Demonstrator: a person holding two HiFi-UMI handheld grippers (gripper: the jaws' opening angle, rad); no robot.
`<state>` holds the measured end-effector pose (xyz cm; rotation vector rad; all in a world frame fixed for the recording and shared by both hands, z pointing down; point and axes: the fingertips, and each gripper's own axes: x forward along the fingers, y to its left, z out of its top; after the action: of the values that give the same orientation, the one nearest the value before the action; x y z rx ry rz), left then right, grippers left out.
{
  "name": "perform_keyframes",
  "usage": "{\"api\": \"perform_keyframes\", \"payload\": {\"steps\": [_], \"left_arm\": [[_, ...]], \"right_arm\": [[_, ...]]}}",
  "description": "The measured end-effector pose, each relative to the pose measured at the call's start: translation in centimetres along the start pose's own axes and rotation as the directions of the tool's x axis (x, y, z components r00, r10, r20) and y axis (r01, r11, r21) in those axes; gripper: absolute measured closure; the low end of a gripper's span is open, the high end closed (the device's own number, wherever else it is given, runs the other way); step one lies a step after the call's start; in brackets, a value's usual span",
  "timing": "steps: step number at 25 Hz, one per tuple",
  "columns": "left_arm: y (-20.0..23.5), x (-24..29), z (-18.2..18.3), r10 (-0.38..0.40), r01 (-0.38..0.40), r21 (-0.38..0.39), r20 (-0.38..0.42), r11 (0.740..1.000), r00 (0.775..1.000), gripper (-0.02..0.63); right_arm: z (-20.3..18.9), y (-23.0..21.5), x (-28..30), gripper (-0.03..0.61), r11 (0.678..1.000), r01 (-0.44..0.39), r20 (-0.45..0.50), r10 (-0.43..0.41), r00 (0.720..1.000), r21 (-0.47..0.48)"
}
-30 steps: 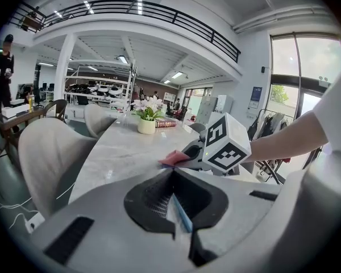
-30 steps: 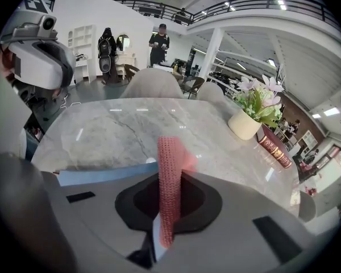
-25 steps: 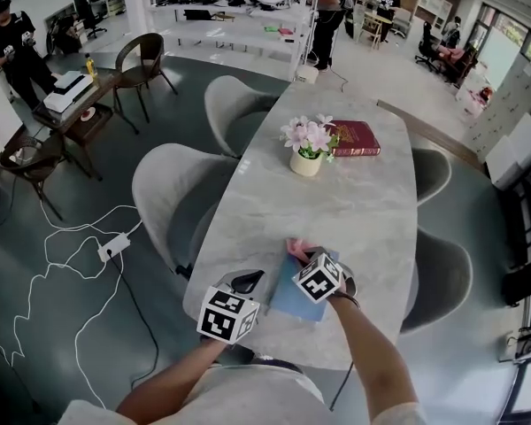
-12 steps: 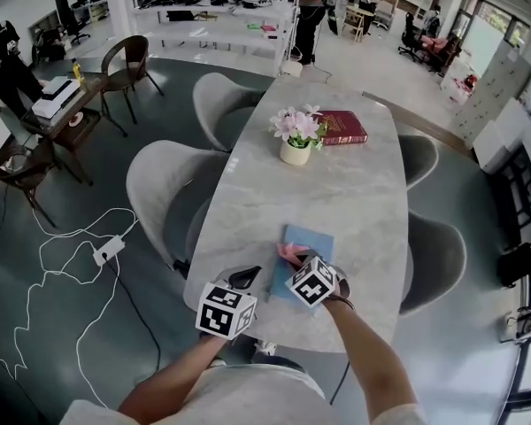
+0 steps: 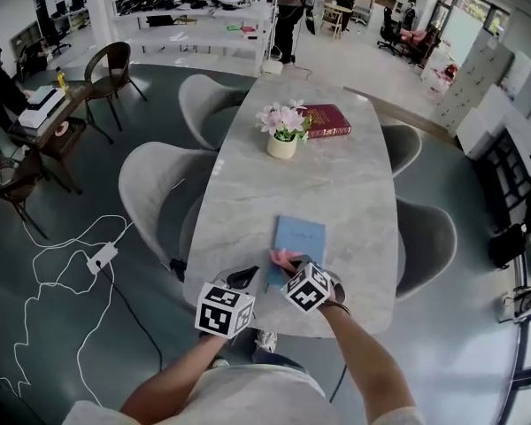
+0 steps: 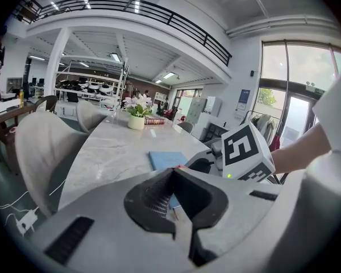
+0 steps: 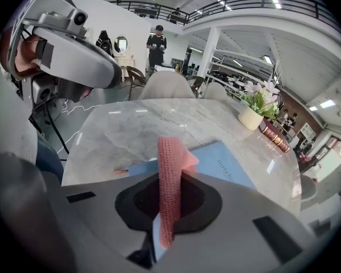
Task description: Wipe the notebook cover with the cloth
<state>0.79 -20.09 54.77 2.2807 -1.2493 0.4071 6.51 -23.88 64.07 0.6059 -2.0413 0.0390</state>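
- Cloth (image 7: 169,172), pink, pinched upright in R gripper (image 5: 290,268); jaws clamped tight on it, cloth end poking out past them.
- R forearm comes in from bottom right, angled up-left; gripper sits at near end of notebook (image 5: 299,237), cloth touching that near edge.
- Notebook: blue, flat on table (image 5: 336,184), close to the person's end.
- L gripper (image 5: 245,279) just left of R gripper, by notebook's near-left corner; jaws together, nothing btwn them.
- L forearm comes in from bottom left, angled up-right.
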Motion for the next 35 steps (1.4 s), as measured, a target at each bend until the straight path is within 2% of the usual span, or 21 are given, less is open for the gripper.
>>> {"api": "perform_keyframes", "payload": {"steps": [13, 22, 28, 35], "left_arm": [[-1.2, -2.2, -2.0, -0.040, 0.040, 0.010, -0.007, 0.999, 0.999, 0.606], [-1.8, -1.9, -2.3, -0.054, 0.054, 0.009, -0.010, 0.998, 0.998, 0.606], [-1.9, -0.6, -2.1, -0.057, 0.057, 0.003, -0.014, 0.998, 0.998, 0.606], [-1.8, 1.0, -1.7, -0.053, 0.053, -0.001, -0.024, 0.999, 0.998, 0.606]], "right_arm": [[-1.1, 5.4, -2.0, 0.564, 1.000, -0.004, -0.004, 0.005, 1.000, 0.005], [-1.4, 7.0, -3.1, 0.563, 1.000, -0.030, 0.016, 0.030, 0.999, -0.005], [-0.7, 5.1, -4.9, 0.563, 0.999, -0.016, 0.049, 0.018, 0.999, -0.041], [-0.3, -1.3, -7.1, 0.563, 0.997, 0.060, 0.068, -0.057, 0.996, -0.049]]}}
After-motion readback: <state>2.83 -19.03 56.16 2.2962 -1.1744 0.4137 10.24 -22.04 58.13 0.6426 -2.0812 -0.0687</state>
